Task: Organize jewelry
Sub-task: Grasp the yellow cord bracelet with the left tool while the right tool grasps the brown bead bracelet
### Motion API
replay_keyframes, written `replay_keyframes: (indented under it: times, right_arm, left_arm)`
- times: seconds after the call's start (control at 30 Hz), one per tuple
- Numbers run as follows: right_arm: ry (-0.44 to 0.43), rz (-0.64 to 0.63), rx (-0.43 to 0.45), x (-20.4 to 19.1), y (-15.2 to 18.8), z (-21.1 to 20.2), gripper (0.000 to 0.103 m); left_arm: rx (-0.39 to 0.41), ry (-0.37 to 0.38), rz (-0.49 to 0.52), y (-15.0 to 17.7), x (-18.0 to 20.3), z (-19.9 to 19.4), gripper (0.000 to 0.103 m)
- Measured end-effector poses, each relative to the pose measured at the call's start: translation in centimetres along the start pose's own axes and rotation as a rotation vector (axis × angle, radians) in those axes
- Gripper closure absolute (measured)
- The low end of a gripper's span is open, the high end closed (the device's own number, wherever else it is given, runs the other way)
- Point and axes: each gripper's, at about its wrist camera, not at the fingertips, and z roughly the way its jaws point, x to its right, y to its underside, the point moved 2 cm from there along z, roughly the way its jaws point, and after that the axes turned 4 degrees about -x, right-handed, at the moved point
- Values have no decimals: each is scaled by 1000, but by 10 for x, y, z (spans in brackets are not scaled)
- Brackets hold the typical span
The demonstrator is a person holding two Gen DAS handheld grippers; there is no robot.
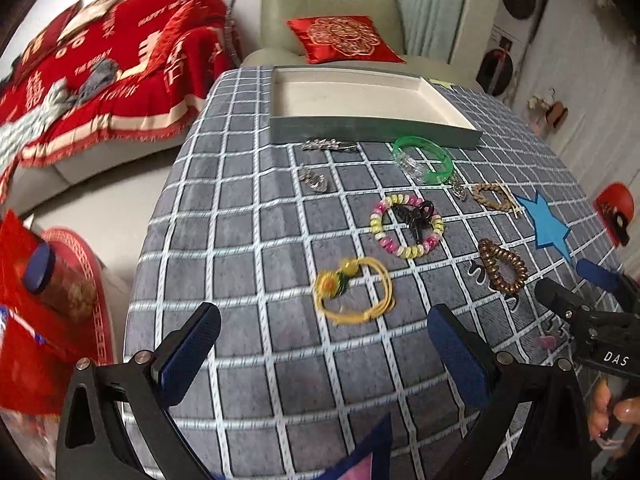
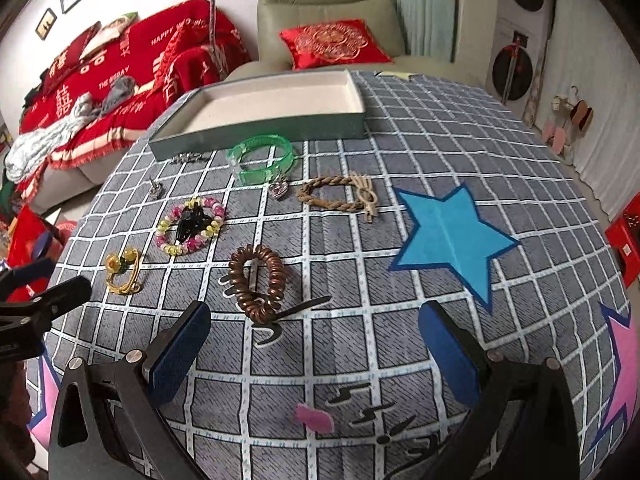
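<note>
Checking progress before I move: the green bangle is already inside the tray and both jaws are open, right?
Not quite. The green bangle lies on the tablecloth just in front of the tray, which holds nothing; the right wrist view shows it. Both jaws are open.

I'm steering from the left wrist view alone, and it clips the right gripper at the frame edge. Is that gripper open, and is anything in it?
Observer: The right gripper is open and empty. Only tablecloth shows between its fingers.
Operator: What lies closest in front of it?
Observer: The brown coil hair tie, flat on the cloth, just ahead of its left finger rather than centred.
Operator: Any jewelry beyond the blue star on the right side?
Observer: None that I can see. Right of the blue star there is only checked cloth and a pink star print at the edge.
</note>
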Motion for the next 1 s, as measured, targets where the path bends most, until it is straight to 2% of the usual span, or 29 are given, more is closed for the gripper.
replay_keyframes:
  times: [0.17, 0.4, 0.47, 0.53, 0.6, 0.67, 0.7, 0.77, 0.83, 0.93, 1.0]
  right_arm:
    - [-19, 14, -58, -4, -6, 13, 0]
    - [-49, 53, -76, 2, -10, 17, 4]
    - [-57, 59, -75, 3, -11, 16, 7]
    - [-62, 57, -85, 2, -12, 18, 17]
    - [-69, 49, -103, 0, -12, 22, 25]
    - [-72, 42, -123, -3, -11, 27, 34]
    - [-73, 36, -134, -5, -11, 30, 40]
    - [-66, 20, -137, -10, -11, 33, 42]
    - [-33, -7, -141, -15, -11, 35, 50]
    - [4, -51, -146, -24, -13, 37, 60]
    - [8, -63, -147, -26, -12, 37, 65]
  left_arm:
    - [-14, -1, 33, -8, 8, 15, 0]
    - [-22, 9, 22, -12, -3, 25, 0]
    - [-22, 23, 4, -13, -12, 26, 0]
    - [-26, 27, -1, -15, -18, 29, 0]
    - [-42, 29, 7, -15, -21, 36, 12]
    - [-72, 41, 8, -15, -22, 46, 16]
    - [-78, 42, 11, -15, -21, 48, 24]
    - [-71, 27, 43, -15, -17, 51, 25]
    - [-65, 32, 69, -15, -11, 51, 32]
    - [-57, 48, 106, -14, -1, 48, 49]
    - [-53, 50, 130, -14, 5, 47, 65]
